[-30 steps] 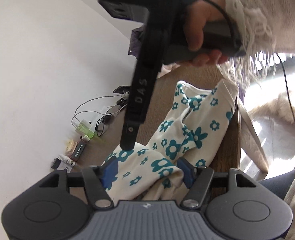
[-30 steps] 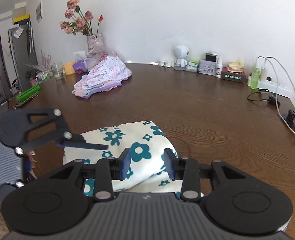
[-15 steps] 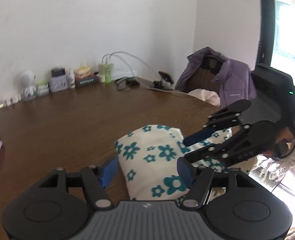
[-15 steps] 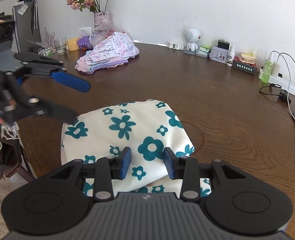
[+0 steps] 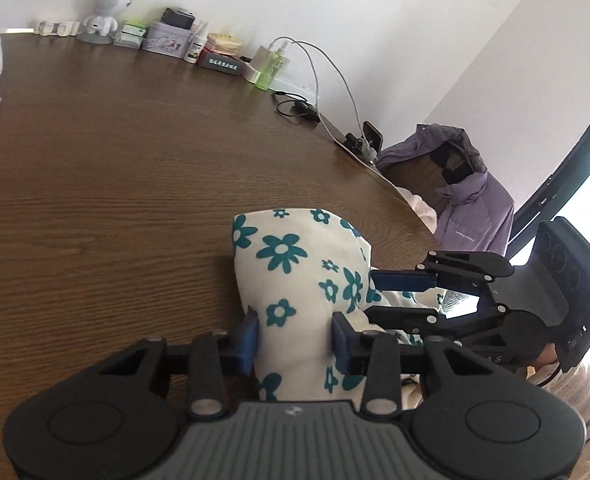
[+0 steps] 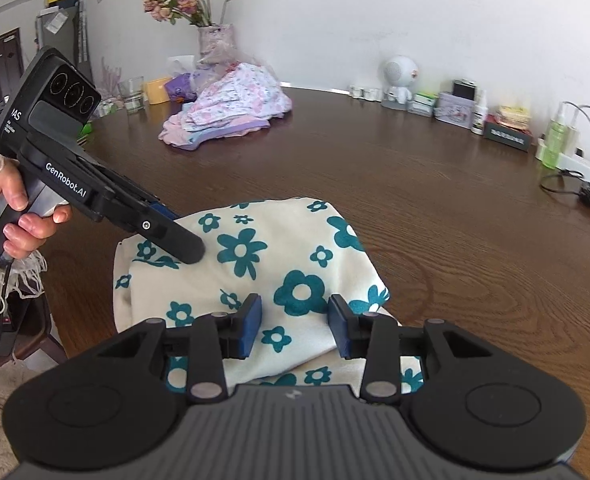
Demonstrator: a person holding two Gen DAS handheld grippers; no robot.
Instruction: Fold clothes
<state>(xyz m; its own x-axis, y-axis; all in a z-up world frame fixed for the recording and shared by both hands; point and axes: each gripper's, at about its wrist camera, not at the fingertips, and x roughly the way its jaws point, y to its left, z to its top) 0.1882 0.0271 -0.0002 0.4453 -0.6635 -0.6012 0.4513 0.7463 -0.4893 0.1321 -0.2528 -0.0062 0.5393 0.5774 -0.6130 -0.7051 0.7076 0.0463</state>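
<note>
A folded cream cloth [image 6: 279, 264] with teal flowers is seen at the near edge of the brown table [image 5: 107, 184]. The left gripper [image 5: 295, 338] has just been closing, and a bunched fold is pinched between its blue pads [image 5: 247, 340]. The right gripper [image 6: 295, 326] is likewise clamped on a ridge of the cloth. A pile of pink clothes [image 6: 231, 100] is seen well apart, by a vase [image 6: 217, 42].
</note>
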